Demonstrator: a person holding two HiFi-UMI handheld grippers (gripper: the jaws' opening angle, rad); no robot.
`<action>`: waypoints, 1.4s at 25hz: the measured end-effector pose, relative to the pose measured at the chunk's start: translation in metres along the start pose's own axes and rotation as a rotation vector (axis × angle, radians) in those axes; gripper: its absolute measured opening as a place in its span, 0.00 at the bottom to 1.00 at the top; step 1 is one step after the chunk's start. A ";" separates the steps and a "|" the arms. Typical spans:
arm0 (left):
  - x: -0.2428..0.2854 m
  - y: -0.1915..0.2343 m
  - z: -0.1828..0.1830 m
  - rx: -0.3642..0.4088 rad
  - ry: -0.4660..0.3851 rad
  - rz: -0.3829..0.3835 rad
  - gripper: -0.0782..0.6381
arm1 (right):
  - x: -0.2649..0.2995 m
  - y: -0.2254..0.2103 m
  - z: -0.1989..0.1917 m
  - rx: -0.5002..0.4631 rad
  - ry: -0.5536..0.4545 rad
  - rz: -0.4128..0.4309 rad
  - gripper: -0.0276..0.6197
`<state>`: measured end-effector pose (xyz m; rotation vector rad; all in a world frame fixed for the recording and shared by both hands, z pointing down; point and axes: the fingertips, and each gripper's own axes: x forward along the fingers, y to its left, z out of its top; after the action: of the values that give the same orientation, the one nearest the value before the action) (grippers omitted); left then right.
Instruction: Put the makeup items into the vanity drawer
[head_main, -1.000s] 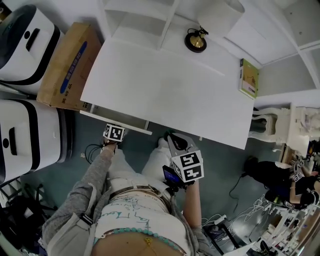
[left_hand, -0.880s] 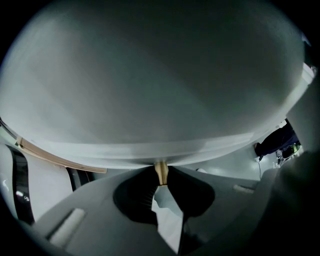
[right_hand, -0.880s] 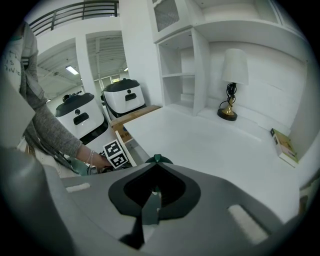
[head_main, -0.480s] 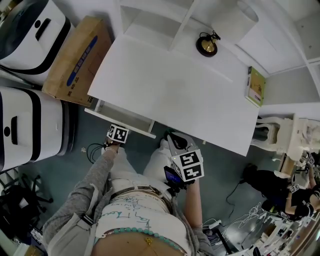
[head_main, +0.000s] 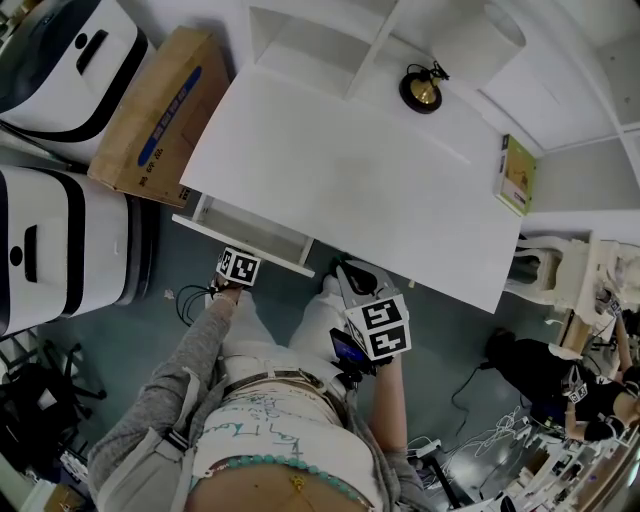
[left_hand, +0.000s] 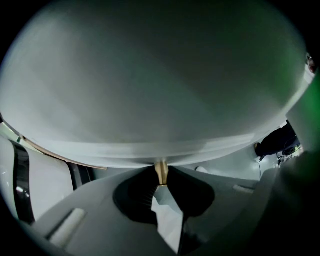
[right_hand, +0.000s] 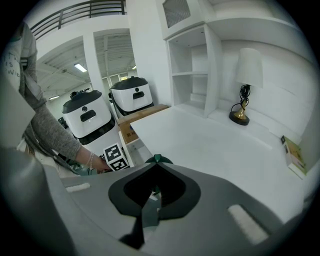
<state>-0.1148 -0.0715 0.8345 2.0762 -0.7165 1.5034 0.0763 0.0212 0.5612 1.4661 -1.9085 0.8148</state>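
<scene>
The white vanity table (head_main: 350, 170) has a shallow drawer (head_main: 262, 244) standing a little way out under its left front edge. My left gripper (head_main: 238, 267) is at the drawer front. In the left gripper view it (left_hand: 161, 179) is shut on the drawer's small brass knob (left_hand: 161, 170), with the white drawer front filling the view above. My right gripper (head_main: 356, 285) hovers below the table's front edge, above the person's lap. In the right gripper view it (right_hand: 156, 164) is shut on a small dark green item (right_hand: 158, 159) that pokes out at the tips.
A small lamp (head_main: 421, 90) and a green book (head_main: 517, 175) sit on the tabletop, with open shelves behind. Left of the table are a cardboard box (head_main: 160, 115) and two white machines (head_main: 60, 250). Cables lie on the floor, and another person (head_main: 545, 360) is at the right.
The head view has drifted, so the table sits slightly lower and to the right. The drawer shows a little more of its inside. Both grippers keep their hold.
</scene>
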 end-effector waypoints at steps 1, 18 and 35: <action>0.000 0.000 0.000 -0.002 0.000 0.001 0.20 | 0.000 0.000 0.000 -0.001 -0.001 0.002 0.09; -0.005 -0.004 -0.020 -0.016 0.001 0.009 0.20 | 0.007 0.011 0.008 -0.047 -0.003 0.040 0.09; -0.011 -0.008 -0.038 -0.026 0.004 0.014 0.20 | 0.026 0.030 0.031 -0.123 0.002 0.109 0.09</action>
<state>-0.1397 -0.0392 0.8343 2.0529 -0.7471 1.4972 0.0386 -0.0125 0.5580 1.2968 -2.0141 0.7331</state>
